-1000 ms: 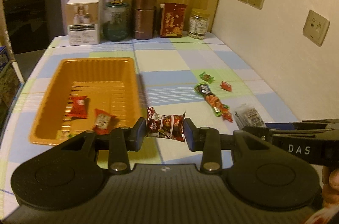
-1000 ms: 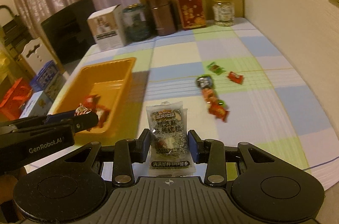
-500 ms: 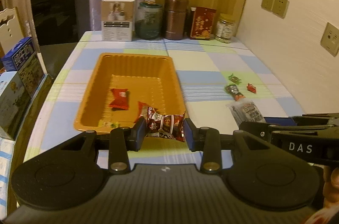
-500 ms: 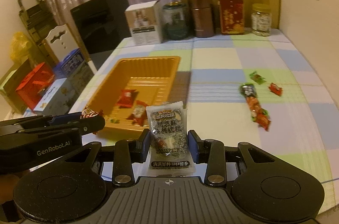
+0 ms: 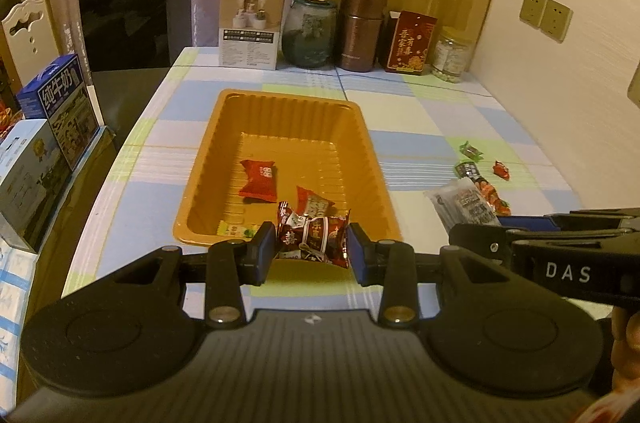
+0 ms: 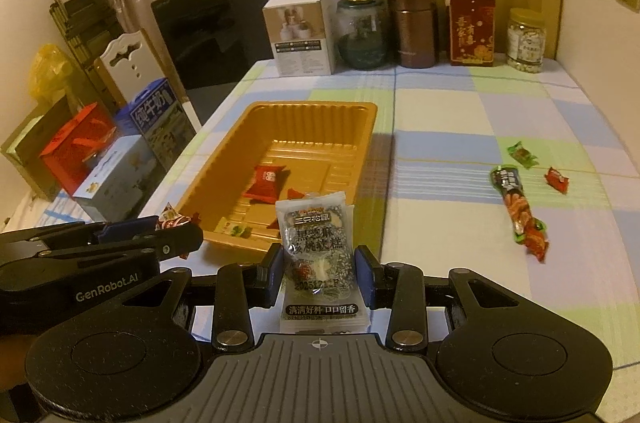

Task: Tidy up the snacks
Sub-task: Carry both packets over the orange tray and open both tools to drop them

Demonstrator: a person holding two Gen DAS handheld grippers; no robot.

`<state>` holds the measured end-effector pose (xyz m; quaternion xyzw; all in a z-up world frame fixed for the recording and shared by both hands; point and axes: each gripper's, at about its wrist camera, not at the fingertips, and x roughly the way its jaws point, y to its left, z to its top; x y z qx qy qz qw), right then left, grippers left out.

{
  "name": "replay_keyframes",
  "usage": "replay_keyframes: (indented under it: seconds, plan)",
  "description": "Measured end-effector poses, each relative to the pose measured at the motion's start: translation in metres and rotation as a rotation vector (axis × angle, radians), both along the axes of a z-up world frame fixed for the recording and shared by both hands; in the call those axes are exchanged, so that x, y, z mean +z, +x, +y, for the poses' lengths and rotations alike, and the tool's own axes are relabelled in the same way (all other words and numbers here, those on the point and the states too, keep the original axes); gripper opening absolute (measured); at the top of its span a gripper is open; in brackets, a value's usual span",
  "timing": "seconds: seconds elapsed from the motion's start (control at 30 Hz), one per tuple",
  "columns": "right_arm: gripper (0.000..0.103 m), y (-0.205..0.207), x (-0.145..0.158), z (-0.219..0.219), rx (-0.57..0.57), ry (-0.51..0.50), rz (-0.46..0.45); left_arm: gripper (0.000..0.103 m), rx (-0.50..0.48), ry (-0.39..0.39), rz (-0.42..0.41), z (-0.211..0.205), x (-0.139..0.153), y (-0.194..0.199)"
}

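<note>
Both hand-held grippers now nearer orange tray (image 5: 372, 159), left (image 5: 312, 249) clamping dark-red candy (image 5: 314, 237), right (image 6: 319, 273) grey packet (image 6: 316, 243).

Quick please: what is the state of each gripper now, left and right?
Left gripper: shut on a dark red candy.
Right gripper: shut on a clear sesame cake packet.

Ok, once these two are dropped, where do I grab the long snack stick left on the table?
Take the long snack stick across its narrow middle, from above. It lies flat, running away from you, so set the fingers either side of its width, clear of the small candies near its far end.
</note>
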<state>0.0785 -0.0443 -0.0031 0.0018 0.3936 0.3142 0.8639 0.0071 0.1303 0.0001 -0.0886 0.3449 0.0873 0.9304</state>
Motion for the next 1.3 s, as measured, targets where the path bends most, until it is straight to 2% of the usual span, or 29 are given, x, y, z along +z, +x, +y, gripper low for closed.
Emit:
replay_keyframes:
  seconds: [0.67,1.2,1.3]
  plan:
    - [0.038,0.052,-0.022,0.046,0.013,-0.014,0.036,0.035,0.009,-0.008,0.046,0.048,-0.023,0.064]
    - [0.038,0.083,-0.036,0.067,0.006,-0.018,0.055,0.035,0.01,-0.011,0.073,0.067,-0.043,0.092]
    - [0.038,0.085,-0.038,0.067,0.004,-0.02,0.059,0.039,0.01,-0.015,0.075,0.068,-0.047,0.096]
